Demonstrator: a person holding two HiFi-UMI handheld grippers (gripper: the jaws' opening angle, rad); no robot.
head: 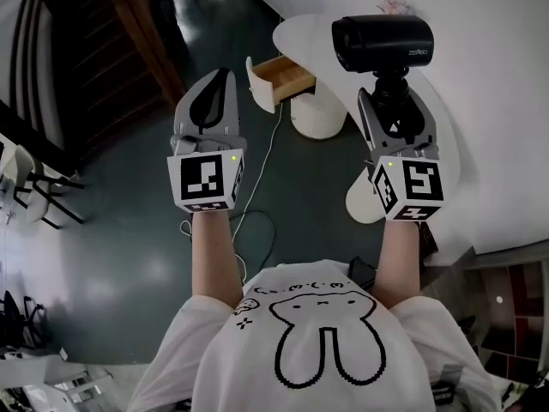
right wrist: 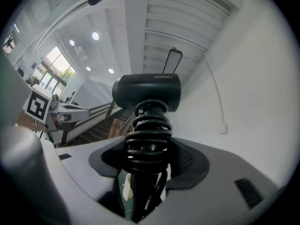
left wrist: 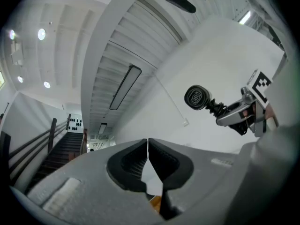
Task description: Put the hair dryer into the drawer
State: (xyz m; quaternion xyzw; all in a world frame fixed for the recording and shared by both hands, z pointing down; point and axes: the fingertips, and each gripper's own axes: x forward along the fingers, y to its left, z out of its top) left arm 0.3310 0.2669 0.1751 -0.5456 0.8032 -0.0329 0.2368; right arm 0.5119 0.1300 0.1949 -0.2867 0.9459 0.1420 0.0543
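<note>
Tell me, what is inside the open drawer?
Only bare wood shows inside the drawer. Its back part is covered by the table, so nothing can be told there.

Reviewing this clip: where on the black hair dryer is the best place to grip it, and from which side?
Grip the black hair dryer's narrow handle, wound with its coiled cord, coming in from the handle's free end. The wide barrel sits crosswise on top and looks too broad for a claw. The right claw is shut on the handle in just this way.

A white desk [head: 497,75], its drawer [head: 279,77] open, stands on a ribbed pedestal [head: 319,114] on the dark floor [head: 111,230], where a thin cable [head: 271,136] trails.
</note>
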